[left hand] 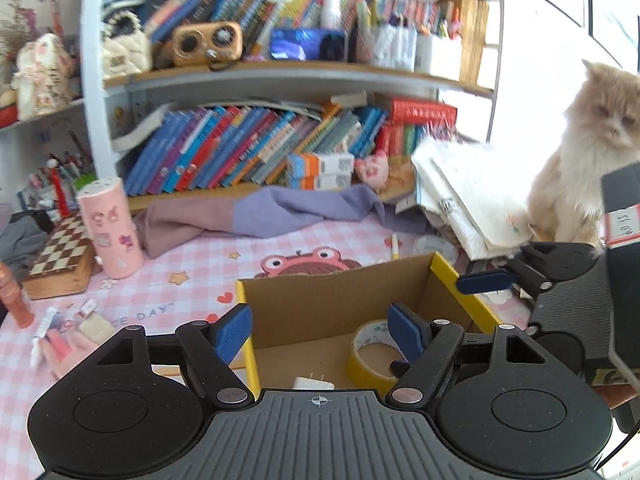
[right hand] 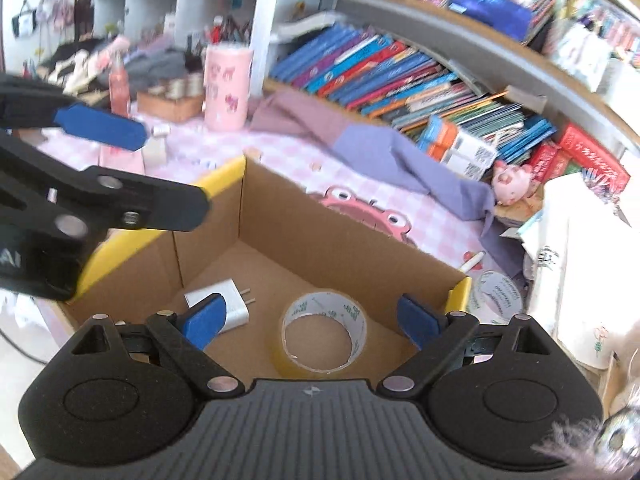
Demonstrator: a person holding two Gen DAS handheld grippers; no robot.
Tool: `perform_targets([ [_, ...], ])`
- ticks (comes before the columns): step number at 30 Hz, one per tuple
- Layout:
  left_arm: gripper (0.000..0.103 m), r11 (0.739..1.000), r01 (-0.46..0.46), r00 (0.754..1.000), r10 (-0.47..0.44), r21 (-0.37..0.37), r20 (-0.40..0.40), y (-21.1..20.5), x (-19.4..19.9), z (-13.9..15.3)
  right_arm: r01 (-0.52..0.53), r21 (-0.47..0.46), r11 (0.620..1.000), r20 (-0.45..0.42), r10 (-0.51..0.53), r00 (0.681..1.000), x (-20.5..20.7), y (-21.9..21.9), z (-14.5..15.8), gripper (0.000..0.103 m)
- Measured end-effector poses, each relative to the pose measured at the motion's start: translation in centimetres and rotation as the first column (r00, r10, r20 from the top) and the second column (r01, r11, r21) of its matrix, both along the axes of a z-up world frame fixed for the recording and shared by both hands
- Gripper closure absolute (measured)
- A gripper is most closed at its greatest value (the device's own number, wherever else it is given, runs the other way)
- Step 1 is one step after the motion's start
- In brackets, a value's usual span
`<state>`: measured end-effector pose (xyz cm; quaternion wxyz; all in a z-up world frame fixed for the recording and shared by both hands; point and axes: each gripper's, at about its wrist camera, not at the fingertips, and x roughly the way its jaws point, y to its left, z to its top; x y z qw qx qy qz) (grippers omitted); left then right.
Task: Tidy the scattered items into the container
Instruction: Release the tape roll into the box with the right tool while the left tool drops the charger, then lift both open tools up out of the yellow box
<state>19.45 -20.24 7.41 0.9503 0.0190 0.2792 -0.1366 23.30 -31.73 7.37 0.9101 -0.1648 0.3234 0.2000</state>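
A cardboard box (left hand: 320, 300) with yellow edges stands on the pink checked table. On its floor lie a roll of yellowish tape (left hand: 370, 354) and a white plug charger (left hand: 314, 383). My left gripper (left hand: 320, 334) hangs open above the box's left half with nothing between its fingers. In the right wrist view the tape roll (right hand: 324, 330) and the charger (right hand: 224, 304) lie inside the box (right hand: 320, 236), below my right gripper (right hand: 309, 320), which is open and holds nothing. A blue pad (right hand: 100, 126) of the left gripper shows over the box's left edge.
Small pink and white items (left hand: 60, 332) lie left of the box, a pen (left hand: 395, 246) behind it and another tape roll (right hand: 498, 296) to its right. A pink cup (left hand: 112, 228), a chess box (left hand: 60, 260), purple cloth (left hand: 260, 216), paper bags (left hand: 472, 200) and a cat (left hand: 592, 152) stand around.
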Motion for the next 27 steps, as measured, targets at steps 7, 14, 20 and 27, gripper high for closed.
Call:
perform_targets([
  [7, 0.026, 0.992, -0.122, 0.992, 0.124, -0.032, 0.035, 1.7, -3.3, 0.0, 0.064, 0.080, 0.995, 0.115, -0.073, 0.991, -4.0, -1.1, 0.9, 0.010],
  [14, 0.025, 0.971, -0.238, 0.968, 0.239, -0.025, 0.073, 2.7, -5.8, -0.9, 0.149, 0.169, 0.974, 0.157, -0.176, 0.972, -6.8, -1.8, 0.3, 0.010],
  [20, 0.025, 0.951, -0.305, 0.950, 0.307, -0.038, 0.049, 3.8, -7.3, -2.2, 0.222, 0.226, 0.948, 0.169, -0.263, 0.950, -9.2, -2.0, -0.6, 0.010],
  [27, 0.025, 0.935, -0.352, 0.935, 0.354, -0.046, 0.035, 4.7, -8.8, -3.3, 0.289, 0.238, 0.927, 0.161, -0.332, 0.930, -11.5, -1.7, -1.5, 0.010],
])
